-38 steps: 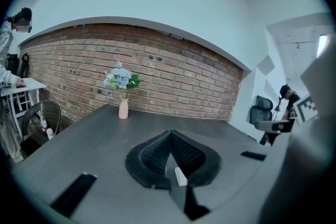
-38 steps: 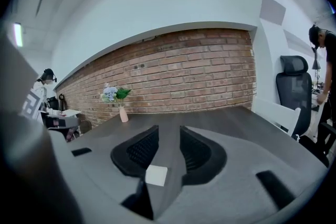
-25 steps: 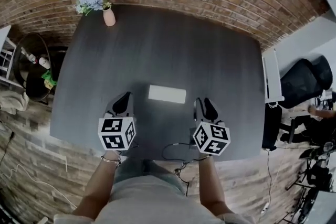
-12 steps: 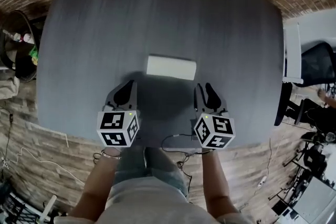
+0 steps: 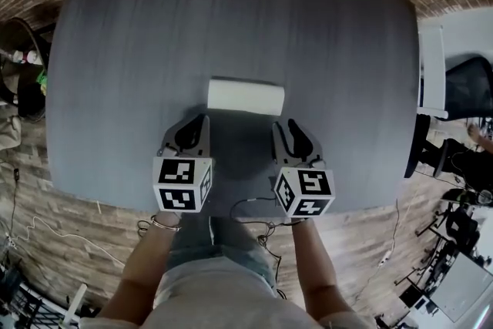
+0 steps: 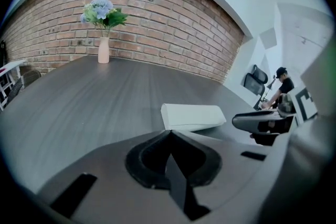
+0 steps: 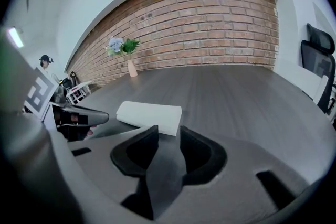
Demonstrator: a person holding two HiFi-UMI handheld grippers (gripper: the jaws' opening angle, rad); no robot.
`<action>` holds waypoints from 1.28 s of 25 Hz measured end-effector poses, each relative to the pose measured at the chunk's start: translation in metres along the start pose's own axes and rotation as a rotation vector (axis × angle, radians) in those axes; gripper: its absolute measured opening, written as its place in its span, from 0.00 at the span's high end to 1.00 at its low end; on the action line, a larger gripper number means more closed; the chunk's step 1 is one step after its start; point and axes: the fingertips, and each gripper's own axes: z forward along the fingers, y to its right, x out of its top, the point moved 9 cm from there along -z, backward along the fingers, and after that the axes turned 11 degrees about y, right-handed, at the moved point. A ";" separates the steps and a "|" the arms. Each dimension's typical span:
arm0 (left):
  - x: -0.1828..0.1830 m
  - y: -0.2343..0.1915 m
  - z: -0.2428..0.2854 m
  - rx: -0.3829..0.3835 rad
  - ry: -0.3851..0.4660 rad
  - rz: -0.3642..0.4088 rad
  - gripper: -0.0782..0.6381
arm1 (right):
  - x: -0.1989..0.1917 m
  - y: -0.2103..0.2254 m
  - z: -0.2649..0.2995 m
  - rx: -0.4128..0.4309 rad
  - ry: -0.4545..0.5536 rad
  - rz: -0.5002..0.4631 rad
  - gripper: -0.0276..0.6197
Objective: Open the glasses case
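White oblong glasses case [image 5: 246, 96], smooth-skinned with rounded edges and apparently closed, was seen lying on the dark grey, wood-grained table [image 5: 231, 11]. Its long axis ran crosswise to the person. It was placed just ahead of both tools, untouched, and was judged about equally near each. The left gripper [image 5: 202, 119] was held with its jaws pressed together at the tips. The right gripper [image 5: 279, 124] was held spread, with nothing gripped between its jaws.
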 end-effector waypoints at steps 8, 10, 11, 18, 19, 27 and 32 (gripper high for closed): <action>-0.003 0.009 0.018 0.003 -0.036 0.016 0.88 | -0.001 0.005 0.011 0.040 -0.027 -0.064 0.75; -0.002 0.011 0.022 0.002 -0.044 0.019 0.88 | -0.001 0.007 0.013 0.048 -0.037 -0.081 0.75; -0.003 0.011 0.023 0.003 -0.047 0.023 0.88 | 0.000 0.008 0.015 0.053 -0.042 -0.089 0.75; -0.002 0.007 0.030 0.007 -0.058 0.020 0.89 | 0.002 0.008 0.025 0.099 -0.074 -0.127 0.74; -0.001 0.007 0.031 0.004 -0.060 0.015 0.89 | 0.002 0.008 0.026 0.104 -0.079 -0.130 0.74; -0.001 0.006 0.031 -0.006 -0.075 0.001 0.88 | -0.002 0.006 0.033 0.140 -0.112 -0.163 0.73; 0.000 0.006 0.033 -0.008 -0.081 0.000 0.88 | -0.002 0.002 0.038 0.175 -0.144 -0.225 0.72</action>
